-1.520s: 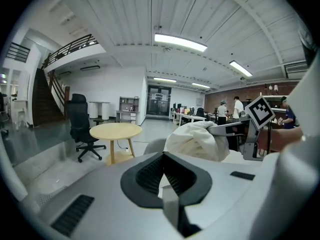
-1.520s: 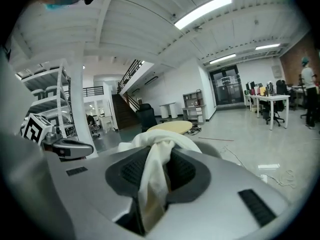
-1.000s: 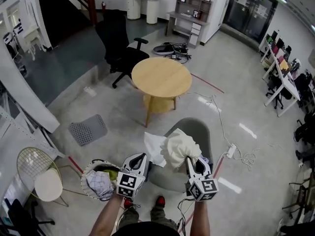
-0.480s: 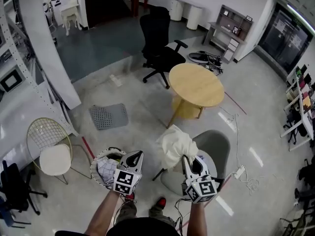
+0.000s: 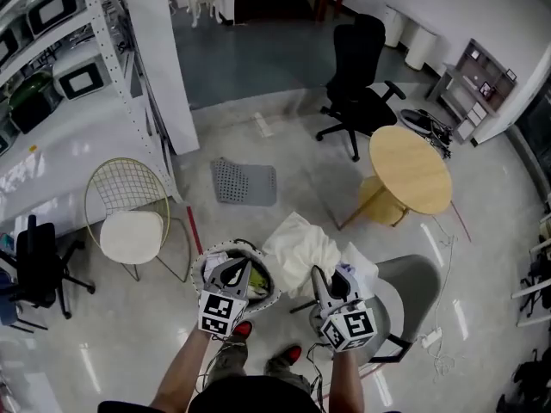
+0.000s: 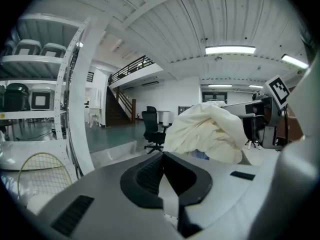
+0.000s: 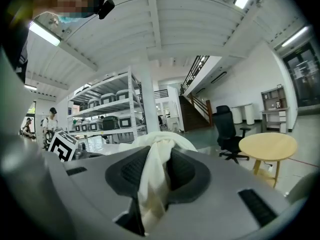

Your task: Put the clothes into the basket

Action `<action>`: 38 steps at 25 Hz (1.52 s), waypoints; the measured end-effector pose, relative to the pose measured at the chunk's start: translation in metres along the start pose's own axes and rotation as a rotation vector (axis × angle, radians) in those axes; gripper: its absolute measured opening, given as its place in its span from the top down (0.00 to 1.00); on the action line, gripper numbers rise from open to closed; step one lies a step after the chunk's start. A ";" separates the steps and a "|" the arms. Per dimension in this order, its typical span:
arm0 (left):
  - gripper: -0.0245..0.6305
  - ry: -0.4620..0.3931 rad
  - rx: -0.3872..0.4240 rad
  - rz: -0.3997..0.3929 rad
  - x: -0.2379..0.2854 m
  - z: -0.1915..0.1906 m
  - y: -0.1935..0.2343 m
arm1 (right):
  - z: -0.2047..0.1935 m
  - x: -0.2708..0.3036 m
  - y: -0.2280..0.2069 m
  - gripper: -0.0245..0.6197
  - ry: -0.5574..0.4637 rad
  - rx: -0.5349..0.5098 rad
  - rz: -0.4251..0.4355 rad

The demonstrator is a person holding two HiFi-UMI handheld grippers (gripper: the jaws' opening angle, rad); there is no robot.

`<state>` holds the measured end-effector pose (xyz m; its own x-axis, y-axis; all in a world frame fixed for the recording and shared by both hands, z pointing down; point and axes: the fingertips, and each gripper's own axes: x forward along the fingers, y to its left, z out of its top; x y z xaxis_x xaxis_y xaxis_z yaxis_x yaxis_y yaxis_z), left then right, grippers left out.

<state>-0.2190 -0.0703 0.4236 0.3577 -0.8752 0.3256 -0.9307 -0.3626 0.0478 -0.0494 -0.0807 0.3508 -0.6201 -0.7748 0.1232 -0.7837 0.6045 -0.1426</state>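
Right tool (image 5: 320, 275) pinches the cream garment (image 5: 297, 243); basket (image 5: 203, 263) lies just left of it, under the closed, empty left tool (image 5: 234, 270).

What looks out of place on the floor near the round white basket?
A grey perforated mat lies skewed on the floor beyond the round white basket, lined up with nothing nearby. Nothing looks spilled or damaged.
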 end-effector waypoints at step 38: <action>0.95 0.242 -0.257 0.283 -0.051 -0.227 0.161 | -0.290 0.171 0.140 0.79 0.422 0.085 0.342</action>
<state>-0.4042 -0.0110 0.6285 0.0866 -0.8171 0.5700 -0.9890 -0.0017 0.1479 -0.2757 -0.0750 0.6371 -0.8134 -0.3844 0.4365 -0.5397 0.7786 -0.3200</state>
